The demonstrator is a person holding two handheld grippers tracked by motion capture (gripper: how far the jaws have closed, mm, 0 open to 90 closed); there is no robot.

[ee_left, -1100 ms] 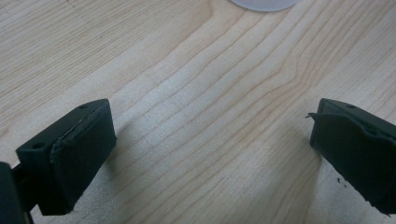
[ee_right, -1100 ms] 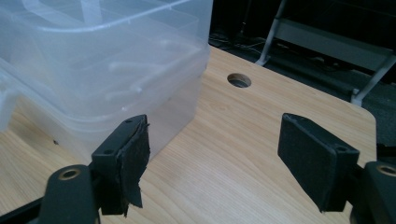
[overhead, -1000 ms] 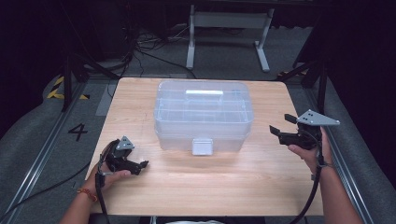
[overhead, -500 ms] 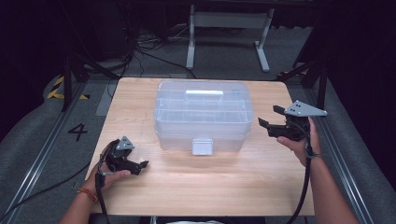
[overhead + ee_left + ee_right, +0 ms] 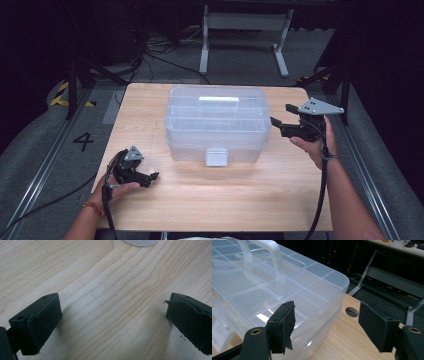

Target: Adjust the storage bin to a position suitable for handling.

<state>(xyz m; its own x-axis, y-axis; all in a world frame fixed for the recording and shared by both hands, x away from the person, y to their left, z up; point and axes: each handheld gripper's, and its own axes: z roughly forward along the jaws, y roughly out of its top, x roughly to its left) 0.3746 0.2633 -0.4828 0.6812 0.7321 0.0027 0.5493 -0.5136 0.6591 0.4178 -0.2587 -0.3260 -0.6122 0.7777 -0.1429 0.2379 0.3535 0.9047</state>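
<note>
A light wooden table [image 5: 210, 200] is seen on a grey floor [image 5: 45, 145]. A clear plastic storage box [image 5: 217, 125] with a white front latch is set at its middle.

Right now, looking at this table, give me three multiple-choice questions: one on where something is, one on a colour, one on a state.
1. Where is the right tool?
A. beside the clear plastic storage box's right end
B. inside the box
C. on the floor

2. What colour is the box's front latch?
A. red
B. black
C. whitish

3. How is the left tool?
A. shut on the latch
B. open over bare wooden table
C. gripping the carry handle

Answers: 1 A, the high view shows it off that end. 2 C, it matches the pale plastic. 3 B, wood grain shows between its jaws.
</note>
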